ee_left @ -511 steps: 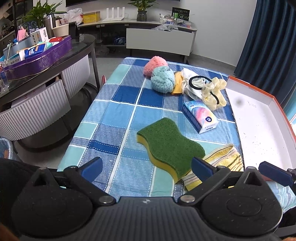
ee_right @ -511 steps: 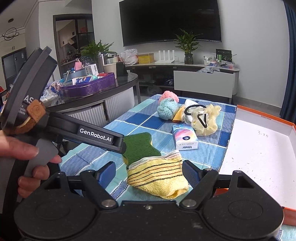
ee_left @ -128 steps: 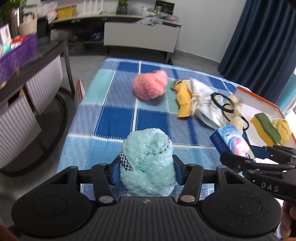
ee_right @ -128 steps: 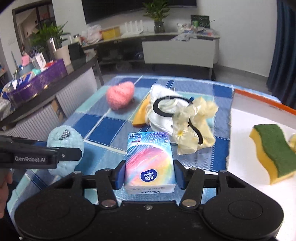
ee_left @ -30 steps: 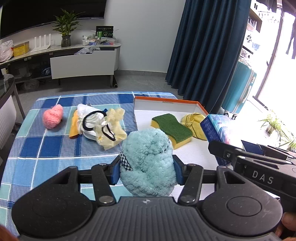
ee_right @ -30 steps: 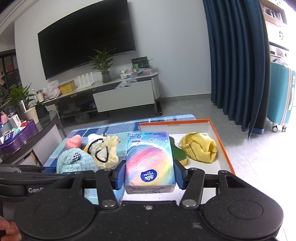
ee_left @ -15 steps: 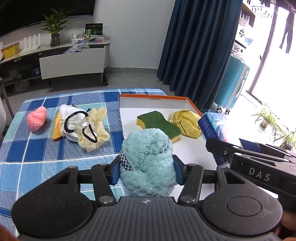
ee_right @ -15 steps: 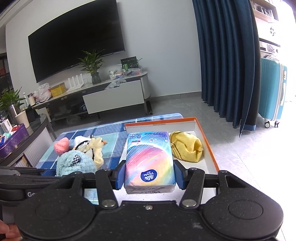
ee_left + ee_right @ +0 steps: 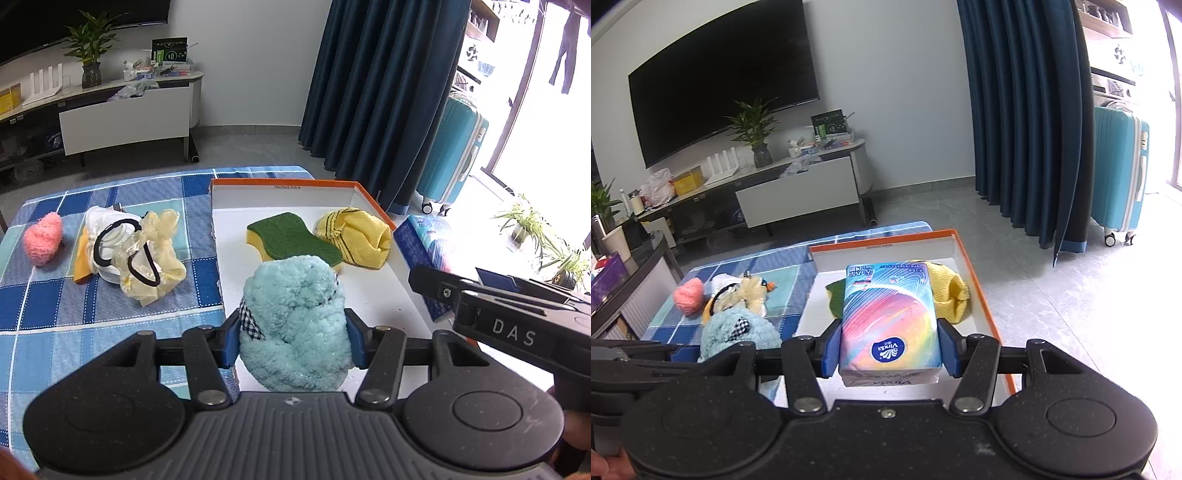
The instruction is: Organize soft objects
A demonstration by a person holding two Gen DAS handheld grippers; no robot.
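My left gripper (image 9: pixel 293 332) is shut on a fluffy light-blue plush (image 9: pixel 295 317) and holds it above the near part of the white tray with the orange rim (image 9: pixel 284 181). My right gripper (image 9: pixel 888 347) is shut on a rainbow tissue pack (image 9: pixel 890 317), held over the tray's right side (image 9: pixel 975 280). In the tray lie a green-and-yellow sponge (image 9: pixel 291 236) and a yellow striped cloth (image 9: pixel 354 236). On the blue checked tablecloth (image 9: pixel 48 306) lie a pink plush (image 9: pixel 42 238) and a pile of white and yellow cloths with black hair bands (image 9: pixel 136 251).
A dark blue curtain (image 9: pixel 373 85) and a turquoise suitcase (image 9: pixel 450 144) stand beyond the table on the right. A TV cabinet (image 9: pixel 125 114) stands against the far wall. A dark side table (image 9: pixel 624 273) is at the left.
Both grippers have moved further right over the tray with their loads. The tray and its sponge and cloth now sit closer to centre.
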